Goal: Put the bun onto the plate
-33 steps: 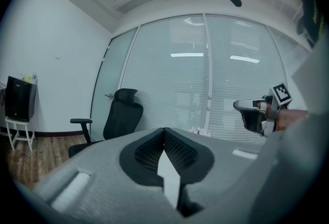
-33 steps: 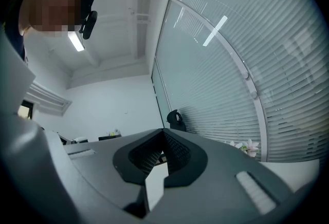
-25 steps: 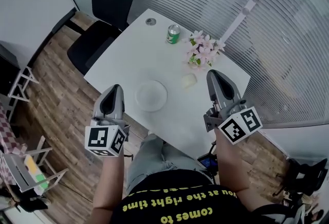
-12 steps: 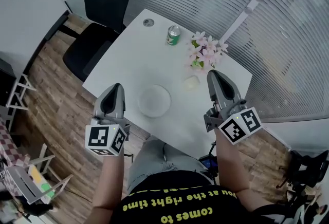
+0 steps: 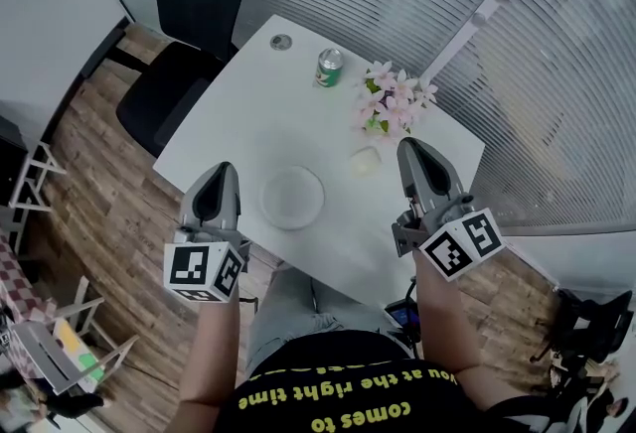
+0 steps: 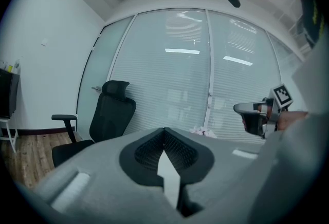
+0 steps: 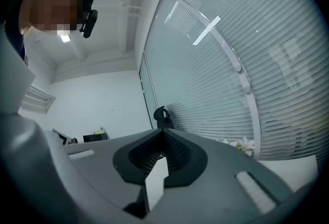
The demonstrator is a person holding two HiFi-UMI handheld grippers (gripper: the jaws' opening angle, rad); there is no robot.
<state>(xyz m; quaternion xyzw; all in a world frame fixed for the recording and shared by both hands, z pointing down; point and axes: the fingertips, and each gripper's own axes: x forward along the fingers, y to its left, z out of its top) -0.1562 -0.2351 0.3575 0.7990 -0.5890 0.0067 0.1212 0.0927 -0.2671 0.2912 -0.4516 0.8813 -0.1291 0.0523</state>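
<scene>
While you've got both arms stretched out in front of you, the left gripper sits over the near-left edge of the white worktop, with its marker cube back toward your body. The right gripper is out on the other side, over the near-right part of the worktop. From your head view they run roughly parallel, both pointing away from you, with the plate between them.

Both are aimed pretty much level. The left gripper view looks across at a black office chair and the window blinds, and you can spot your right gripper off to the side. The right gripper view gets mostly blinds and a bit of the pink flowers.

Jaw-wise, the left gripper is pressed together with nothing in it, and so is the right gripper.

The bun is lying on the worktop, not on the plate. It's just to the right of the plate, apart from it, and right below the flowers. Your right gripper is near it but not touching. A green can stands further back.
</scene>
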